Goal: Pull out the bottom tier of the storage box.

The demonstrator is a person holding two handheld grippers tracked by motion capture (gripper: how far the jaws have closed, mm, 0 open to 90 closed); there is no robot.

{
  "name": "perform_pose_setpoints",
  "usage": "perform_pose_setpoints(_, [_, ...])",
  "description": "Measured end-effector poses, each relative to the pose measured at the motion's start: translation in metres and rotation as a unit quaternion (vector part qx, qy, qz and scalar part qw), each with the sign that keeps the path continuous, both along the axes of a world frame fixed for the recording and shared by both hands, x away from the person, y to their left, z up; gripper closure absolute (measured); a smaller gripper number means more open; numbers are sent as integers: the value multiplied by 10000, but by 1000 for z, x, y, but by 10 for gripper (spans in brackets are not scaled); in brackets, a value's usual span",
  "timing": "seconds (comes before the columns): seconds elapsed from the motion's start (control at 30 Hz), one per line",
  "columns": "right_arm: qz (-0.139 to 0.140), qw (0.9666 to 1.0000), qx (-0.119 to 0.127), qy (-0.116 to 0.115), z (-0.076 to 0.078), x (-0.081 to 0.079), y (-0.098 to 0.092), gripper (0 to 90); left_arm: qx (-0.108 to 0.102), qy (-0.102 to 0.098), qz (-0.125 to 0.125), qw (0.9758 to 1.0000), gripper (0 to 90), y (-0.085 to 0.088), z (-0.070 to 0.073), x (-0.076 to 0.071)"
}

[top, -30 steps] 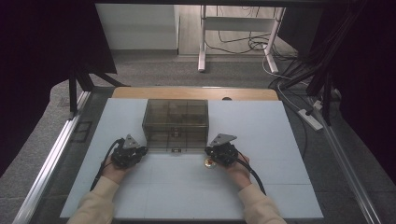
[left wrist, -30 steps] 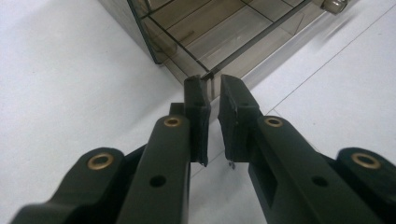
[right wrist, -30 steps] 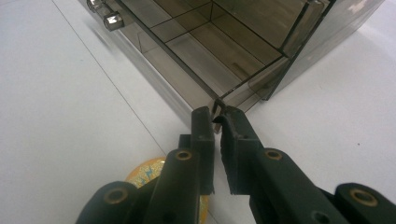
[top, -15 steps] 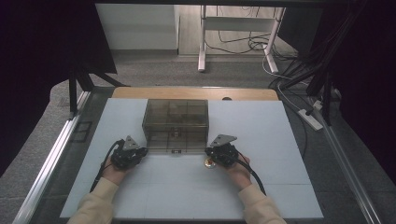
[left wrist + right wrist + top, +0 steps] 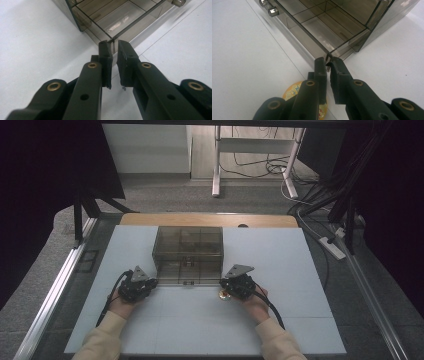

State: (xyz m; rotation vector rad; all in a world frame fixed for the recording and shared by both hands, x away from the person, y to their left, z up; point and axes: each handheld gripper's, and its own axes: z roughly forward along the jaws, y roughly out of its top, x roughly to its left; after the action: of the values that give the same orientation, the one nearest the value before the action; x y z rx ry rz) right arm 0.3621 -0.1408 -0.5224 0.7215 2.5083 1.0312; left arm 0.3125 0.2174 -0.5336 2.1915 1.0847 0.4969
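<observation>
Item: one smoked clear plastic box (image 5: 188, 254) with inner dividers, on the white table (image 5: 300, 270), centred just ahead of my hands. Its long axis runs left to right; the front panel (image 5: 294, 37), with one small metal knob (image 5: 270, 10), faces me.

Item: two grippers. My left gripper (image 5: 112, 48) is at the box's front left corner, jaws clenched on the thin edge of the front panel. My right gripper (image 5: 327, 62) is at the front right corner, jaws likewise clenched on that panel's edge. Each hand is equally near its own corner.

Item: one round yellow badge (image 5: 294, 93), flat on the table directly under my right gripper, just clear of the box.

Judgement: the front panel lies straight ahead of both tools, so the coming move looks like an even pull toward me or a lift, both ends together.
</observation>
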Motion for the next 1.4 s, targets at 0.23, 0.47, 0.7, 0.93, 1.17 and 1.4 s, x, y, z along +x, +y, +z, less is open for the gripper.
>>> perform_pose_setpoints(0.23, [3,10000,12,5,0,-1,0,830,-4,2,-5,10000,810,0,0,-1])
perform_pose_setpoints(0.47, [30,10000,-10,11,0,-2,0,830,13,-3,-15,10000,810,0,-1,-3])
perform_pose_setpoints(0.7, [37,10000,13,15,-1,-4,-1,830,16,-1,-16,10000,810,0,-1,-4])
perform_pose_setpoints(0.93, [36,10000,31,13,0,-5,-1,830,24,-6,-23,10000,810,0,-1,-5])
perform_pose_setpoints(1.17, [54,10000,14,17,0,-6,-1,830,25,-3,-27,10000,811,0,0,-6])
perform_pose_setpoints(1.4, [58,10000,11,15,0,-7,-1,830,24,-3,-40,10000,811,0,-1,-8])
